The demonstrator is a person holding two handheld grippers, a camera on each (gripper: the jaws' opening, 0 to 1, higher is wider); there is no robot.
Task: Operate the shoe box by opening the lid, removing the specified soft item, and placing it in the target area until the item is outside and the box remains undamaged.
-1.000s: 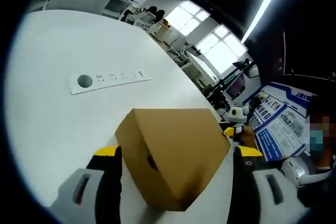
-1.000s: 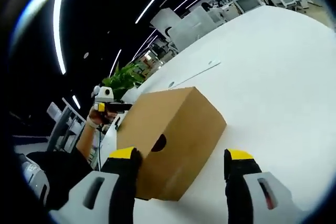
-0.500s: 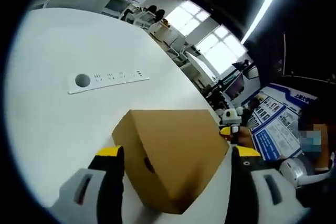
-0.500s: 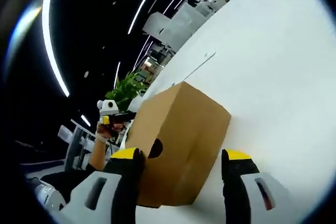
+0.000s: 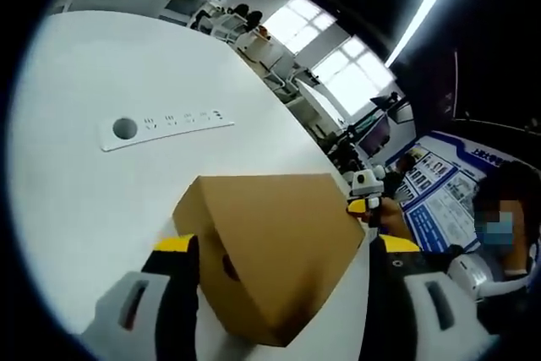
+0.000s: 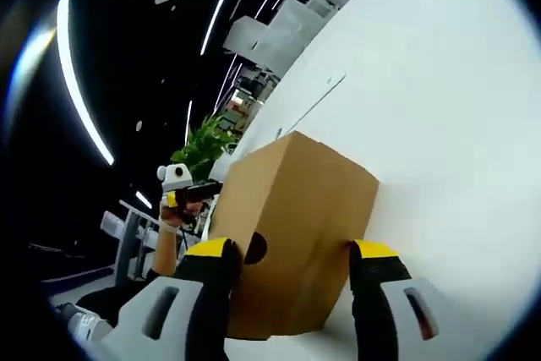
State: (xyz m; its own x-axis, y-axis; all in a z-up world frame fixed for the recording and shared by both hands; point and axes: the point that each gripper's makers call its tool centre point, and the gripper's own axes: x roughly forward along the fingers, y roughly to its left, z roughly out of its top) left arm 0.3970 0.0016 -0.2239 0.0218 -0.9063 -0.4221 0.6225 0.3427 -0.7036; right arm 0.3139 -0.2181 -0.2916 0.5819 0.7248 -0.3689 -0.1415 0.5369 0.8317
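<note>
A closed cardboard shoe box (image 5: 270, 251) sits between my left gripper (image 5: 283, 293)'s spread jaws; my right gripper (image 6: 292, 293) brackets its finger-holed end (probably light, crushable). I'd lift the lid edge gently.

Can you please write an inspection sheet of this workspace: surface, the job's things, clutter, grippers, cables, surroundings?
Surface: white table, bare around the box.
Job's things: brown cardboard shoe box, lid closed, round hole in one end; soft item not seen.
Clutter: white socket strip set flat in the tabletop, apart from the box.
Grippers: left gripper open, its jaws either side of one box end; right gripper open, its jaws flanking the other end; contact cannot be told.
Cables: nothing seen.
Surroundings: green plant past the table edge, bright windows, wall posters, ceiling light strips.
</note>
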